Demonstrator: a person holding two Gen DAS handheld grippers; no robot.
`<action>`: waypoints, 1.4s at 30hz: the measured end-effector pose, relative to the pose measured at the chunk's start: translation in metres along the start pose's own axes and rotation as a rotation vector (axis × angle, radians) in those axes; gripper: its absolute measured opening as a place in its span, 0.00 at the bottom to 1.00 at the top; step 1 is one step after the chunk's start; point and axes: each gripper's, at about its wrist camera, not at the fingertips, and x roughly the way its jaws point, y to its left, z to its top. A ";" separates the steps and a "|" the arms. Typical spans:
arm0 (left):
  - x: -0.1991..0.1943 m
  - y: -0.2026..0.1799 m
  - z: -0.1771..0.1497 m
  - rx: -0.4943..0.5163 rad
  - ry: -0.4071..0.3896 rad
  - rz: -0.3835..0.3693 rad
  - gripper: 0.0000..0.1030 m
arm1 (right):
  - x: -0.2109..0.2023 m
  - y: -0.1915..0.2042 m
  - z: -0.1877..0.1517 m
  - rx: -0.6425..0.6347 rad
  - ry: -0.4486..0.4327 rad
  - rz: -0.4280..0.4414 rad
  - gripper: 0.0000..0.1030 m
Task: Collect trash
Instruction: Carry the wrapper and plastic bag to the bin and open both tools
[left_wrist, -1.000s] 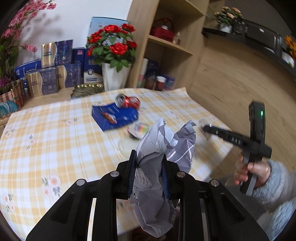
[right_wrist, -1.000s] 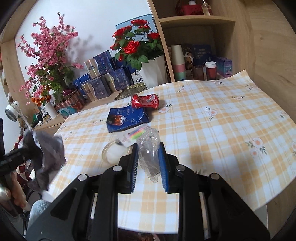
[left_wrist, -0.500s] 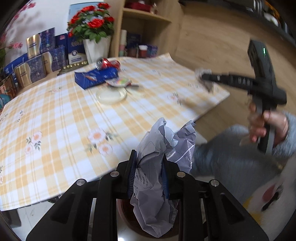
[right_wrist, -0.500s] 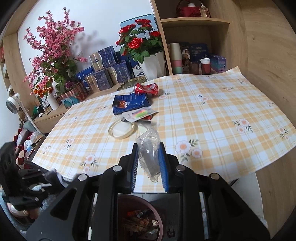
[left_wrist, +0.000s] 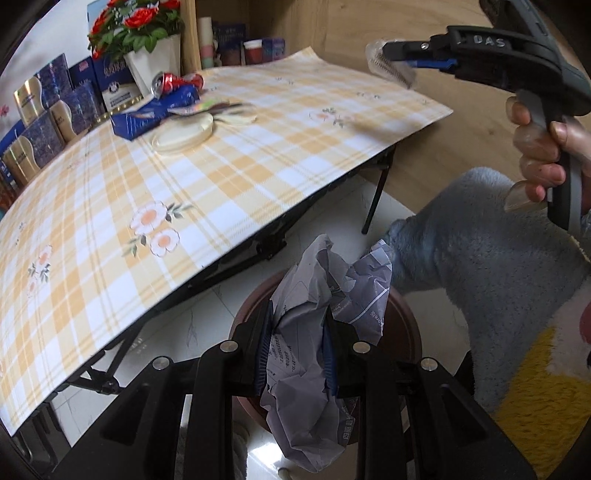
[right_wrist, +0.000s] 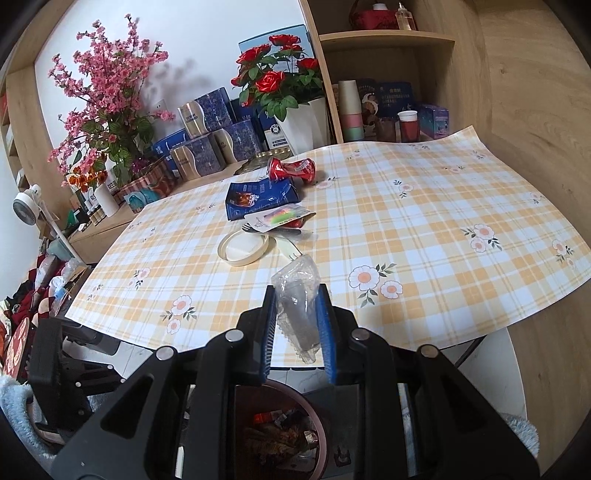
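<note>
Grey crumpled paper wrapper (left_wrist: 314, 332) is pinched between the nearly closed fingers of the left gripper (left_wrist: 297, 354), hanging directly over the round dark-red waste bin (left_wrist: 402, 332) that sits below the fingertips, already holding scraps. To the right, the right gripper (right_wrist: 297, 332) clamps a crushed clear plastic cup (right_wrist: 297, 302), poised above the same bin's near rim. Beyond its fingertips, on the yellow-checked tablecloth (right_wrist: 424, 229), remain a round cream lid (right_wrist: 243, 247), a blue snack packet (right_wrist: 258, 197), a colourful foil wrapper (right_wrist: 280, 218) and a crushed red drinks can (right_wrist: 291, 170). Judged progress: two pieces ready to drop, several uncollected.
</note>
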 end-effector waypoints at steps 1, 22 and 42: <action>0.002 0.001 0.000 -0.004 0.005 -0.002 0.24 | 0.001 0.000 0.000 0.001 0.002 0.000 0.24; -0.045 0.038 -0.005 -0.265 -0.249 0.132 0.86 | 0.030 0.018 -0.038 -0.015 0.113 0.028 0.24; -0.065 0.070 -0.018 -0.448 -0.330 0.223 0.91 | 0.090 0.092 -0.112 -0.296 0.371 0.138 0.24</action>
